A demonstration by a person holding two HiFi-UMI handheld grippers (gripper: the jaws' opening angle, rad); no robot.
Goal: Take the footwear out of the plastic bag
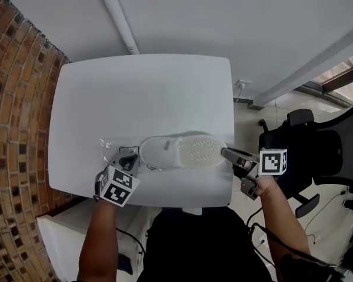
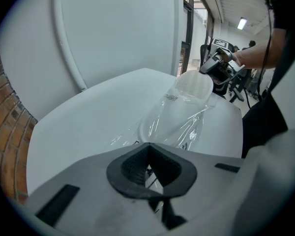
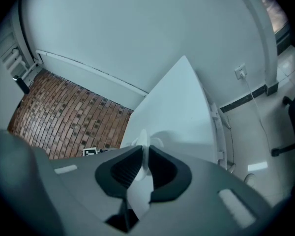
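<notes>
A white slipper [image 1: 179, 151] lies sole-up near the front edge of the white table [image 1: 141, 87]. Its toe end sits inside a clear plastic bag [image 1: 113, 148], and its dotted heel end sticks out to the right. My left gripper [image 1: 128, 160] is shut on the bag's crinkled left end. In the left gripper view the film [image 2: 182, 127] runs from the left gripper [image 2: 148, 151] up over the slipper [image 2: 189, 90]. My right gripper [image 1: 226, 153] is shut on the slipper's heel edge, and the white slipper sole [image 3: 140, 195] is pinched between the jaws of the right gripper [image 3: 145, 154].
A brick wall [image 1: 12, 128] runs along the table's left side. A black office chair [image 1: 317, 151] stands on the tiled floor at the right, close to my right arm. A white pipe [image 1: 117, 16] runs along the surface behind the table.
</notes>
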